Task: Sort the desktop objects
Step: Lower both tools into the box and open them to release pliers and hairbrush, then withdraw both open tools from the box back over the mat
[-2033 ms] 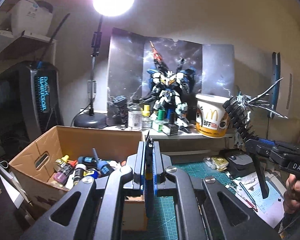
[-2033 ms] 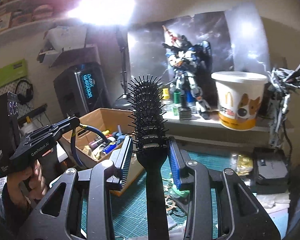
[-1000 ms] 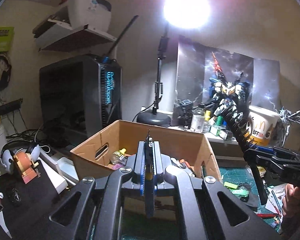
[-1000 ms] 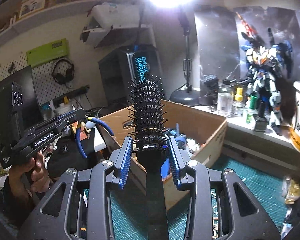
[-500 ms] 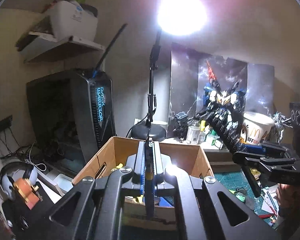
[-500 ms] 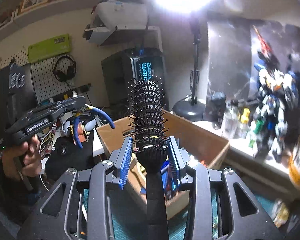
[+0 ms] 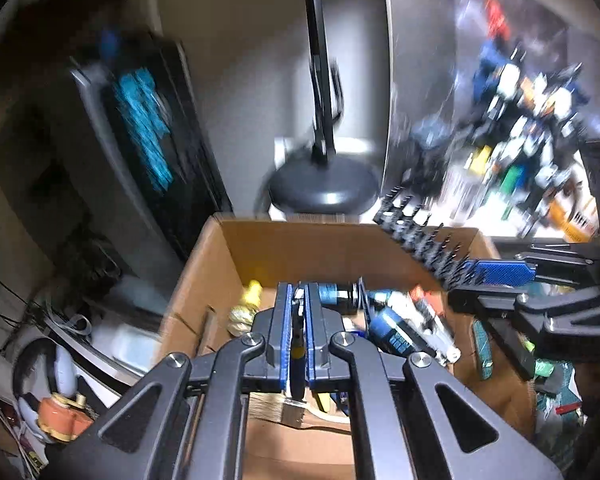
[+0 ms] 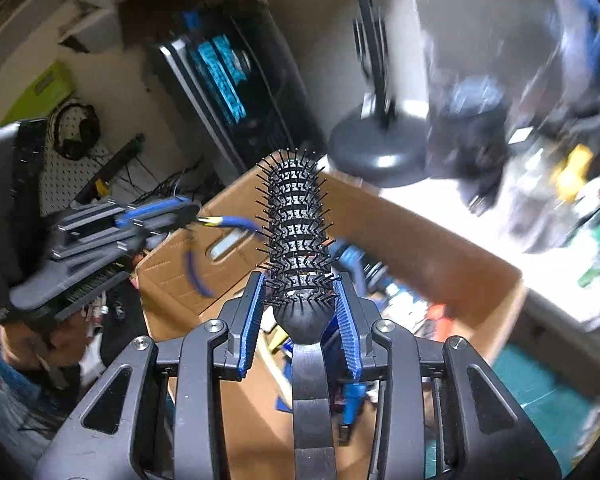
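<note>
My right gripper (image 8: 299,292) is shut on a black round hairbrush (image 8: 294,224), held bristles-forward over the open cardboard box (image 8: 412,240). It also shows at the right of the left wrist view, with the hairbrush (image 7: 424,240) above the box (image 7: 296,248). My left gripper (image 7: 299,300) is shut on blue-handled pliers (image 7: 299,332), seen edge-on, over the box's near left side. In the right wrist view the pliers (image 8: 224,222) stick out of the left gripper (image 8: 180,216), handles spread. The box holds small bottles and tools (image 7: 392,320).
A black lamp base (image 7: 326,188) stands behind the box. A black PC tower with blue lettering (image 7: 140,136) is at the left. A robot model and paint bottles (image 7: 516,128) fill the shelf at the right. A green cutting mat (image 8: 540,392) lies beside the box.
Both grippers have tilted down and moved closer over the box; the view is motion-blurred. The brush and pliers now hang above the box's opening. Both grips are unchanged.
</note>
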`<state>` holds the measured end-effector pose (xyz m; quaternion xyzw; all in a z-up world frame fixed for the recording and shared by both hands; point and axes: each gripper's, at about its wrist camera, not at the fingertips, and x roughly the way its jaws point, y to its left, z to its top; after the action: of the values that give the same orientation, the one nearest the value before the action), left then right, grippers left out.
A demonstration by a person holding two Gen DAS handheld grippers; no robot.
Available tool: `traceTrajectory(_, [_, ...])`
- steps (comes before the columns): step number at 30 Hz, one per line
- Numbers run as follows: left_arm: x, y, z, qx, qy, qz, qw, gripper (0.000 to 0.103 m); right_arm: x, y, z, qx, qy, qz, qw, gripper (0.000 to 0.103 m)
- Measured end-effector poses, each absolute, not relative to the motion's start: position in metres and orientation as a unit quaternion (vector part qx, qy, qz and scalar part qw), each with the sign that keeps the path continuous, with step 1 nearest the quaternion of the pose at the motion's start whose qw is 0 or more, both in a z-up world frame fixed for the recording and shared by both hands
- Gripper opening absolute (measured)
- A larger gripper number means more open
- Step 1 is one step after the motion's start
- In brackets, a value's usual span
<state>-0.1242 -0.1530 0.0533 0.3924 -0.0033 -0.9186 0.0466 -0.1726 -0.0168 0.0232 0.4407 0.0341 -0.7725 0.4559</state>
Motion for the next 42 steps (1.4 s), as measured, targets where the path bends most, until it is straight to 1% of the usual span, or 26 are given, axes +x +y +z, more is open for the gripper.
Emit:
traceTrajectory(3, [-0.146,-0.157,0.031,0.424,0.007,-0.905,0.043,0.006,-0.177,-0.029,0.002,0.468,0.040,-0.762,0.446,0.033])
traceTrajectory(8, [-0.146,-0.149,0.031,0.414,-0.018,-0.909,0.054,0.006,-0.179,-0.035,-0.008,0.473,0.053,-0.767,0.429,0.034])
traceTrajectory(9, [-0.146,-0.148,0.032,0.409,-0.019,-0.911,0.056,0.006,-0.178,-0.035,-0.008,0.473,0.057,-0.769,0.427,0.036])
traceTrajectory(11, [-0.143,-0.145,0.036,0.404,-0.026,-0.912,0.060,0.006,-0.177,-0.037,-0.007,0.469,0.068,-0.774,0.421,0.038])
traceTrajectory(14, [-0.137,-0.142,0.039,0.391,-0.032,-0.917,0.068,0.006,-0.171,-0.034,-0.002,0.459,0.081,-0.778,0.421,0.047])
traceTrajectory(23, [-0.119,-0.139,0.050,0.364,-0.036,-0.927,0.082,0.007,-0.145,-0.016,0.022,0.412,0.111,-0.804,0.414,0.047])
traceTrajectory(25, [-0.114,-0.140,0.053,0.358,-0.032,-0.929,0.084,0.009,-0.140,-0.011,0.027,0.401,0.114,-0.811,0.410,0.047])
traceTrajectory(26, [-0.112,-0.139,0.055,0.354,-0.031,-0.931,0.085,0.015,-0.138,-0.009,0.031,0.395,0.114,-0.814,0.410,0.048])
traceTrajectory(27, [-0.109,-0.139,0.057,0.349,-0.030,-0.933,0.086,0.026,-0.135,-0.006,0.034,0.391,0.114,-0.816,0.411,0.048])
traceTrajectory(28, [-0.107,-0.139,0.058,0.345,-0.029,-0.934,0.087,0.031,-0.133,-0.004,0.037,0.387,0.113,-0.817,0.413,0.048])
traceTrajectory(29, [-0.105,-0.137,0.060,0.341,-0.030,-0.935,0.088,0.039,-0.131,-0.002,0.040,0.383,0.111,-0.818,0.414,0.049])
traceTrajectory(30, [-0.103,-0.136,0.061,0.338,-0.031,-0.937,0.088,0.043,-0.129,-0.001,0.042,0.379,0.112,-0.820,0.414,0.050])
traceTrajectory(31, [-0.101,-0.135,0.063,0.334,-0.033,-0.938,0.089,0.045,-0.128,0.000,0.044,0.374,0.114,-0.823,0.412,0.051])
traceTrajectory(33, [-0.098,-0.133,0.066,0.327,-0.035,-0.940,0.090,0.053,-0.124,0.002,0.049,0.364,0.116,-0.829,0.409,0.054])
traceTrajectory(34, [-0.096,-0.132,0.068,0.324,-0.036,-0.941,0.091,0.055,-0.123,0.004,0.052,0.360,0.115,-0.831,0.408,0.056])
traceTrajectory(38, [-0.088,-0.127,0.074,0.309,-0.040,-0.945,0.094,0.075,-0.119,0.009,0.060,0.341,0.121,-0.845,0.395,0.064])
traceTrajectory(39, [-0.086,-0.126,0.075,0.306,-0.042,-0.946,0.094,0.077,-0.119,0.012,0.062,0.338,0.121,-0.847,0.391,0.065])
traceTrajectory(42, [-0.079,-0.123,0.081,0.293,-0.045,-0.950,0.099,0.079,-0.116,0.019,0.069,0.329,0.119,-0.853,0.387,0.067])
